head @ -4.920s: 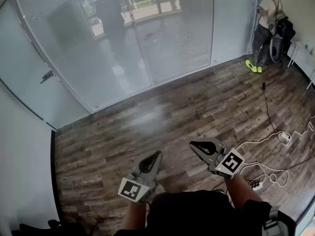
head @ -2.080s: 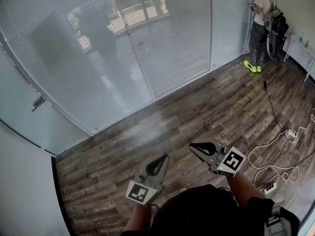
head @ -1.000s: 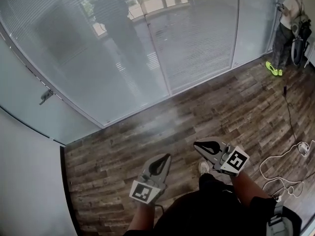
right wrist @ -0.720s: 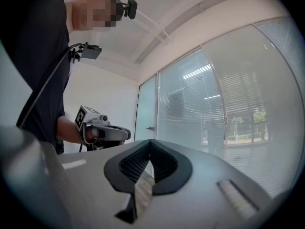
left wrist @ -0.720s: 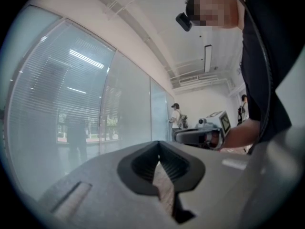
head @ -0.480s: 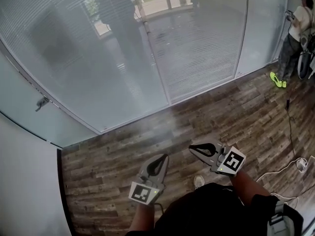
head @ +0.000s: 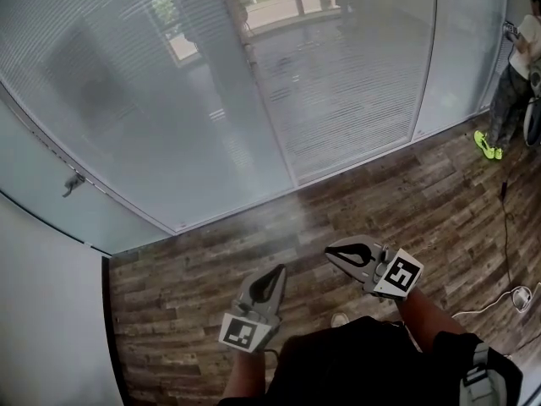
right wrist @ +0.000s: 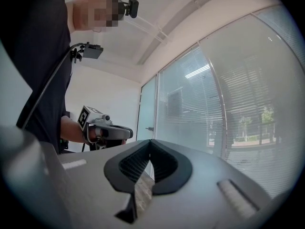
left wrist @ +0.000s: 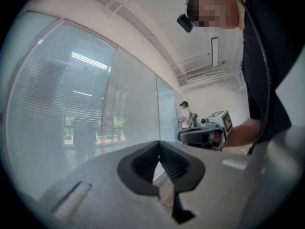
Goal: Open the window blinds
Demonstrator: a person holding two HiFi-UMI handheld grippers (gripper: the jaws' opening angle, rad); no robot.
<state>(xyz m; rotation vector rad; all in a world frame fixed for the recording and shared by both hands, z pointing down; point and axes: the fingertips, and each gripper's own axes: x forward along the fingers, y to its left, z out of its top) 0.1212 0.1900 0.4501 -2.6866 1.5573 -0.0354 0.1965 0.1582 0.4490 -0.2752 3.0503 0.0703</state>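
Two grippers: both are held level and side by side over the near edge of the floor, well apart from the glass.
Left gripper [head: 277, 271]: its jaws are brought together at the tips with nothing between them. Its nose points up the head view toward the blinds.
Right gripper [head: 331, 253]: its jaws are pressed fully together and carry nothing. It sits just right of the left gripper and its nose is angled toward that view's left.
Arms: both forearms are bare and come from a dark garment at the bottom of the head view.
Floor [head: 211, 260]: dark wood planks run from the near edge to the foot of the glass wall.
Cable [head: 505, 214]: a thin dark line lies along the floor's right edge, and a white cord [head: 521, 297] is looped nearer the near right corner.
Window blinds [head: 347, 83]: the horizontal slats are lowered over tall glass panels along the floor's far edge and reach down to it. Outdoor light and some greenery show faintly through the upper part.
Door handle [head: 72, 181]: it sits on a plain frosted panel at the left end of the glass wall.
Person [head: 517, 74]: this other person stands at the floor's far right corner, just beside the right end of the blinds, in yellow-green shoes [head: 486, 145].
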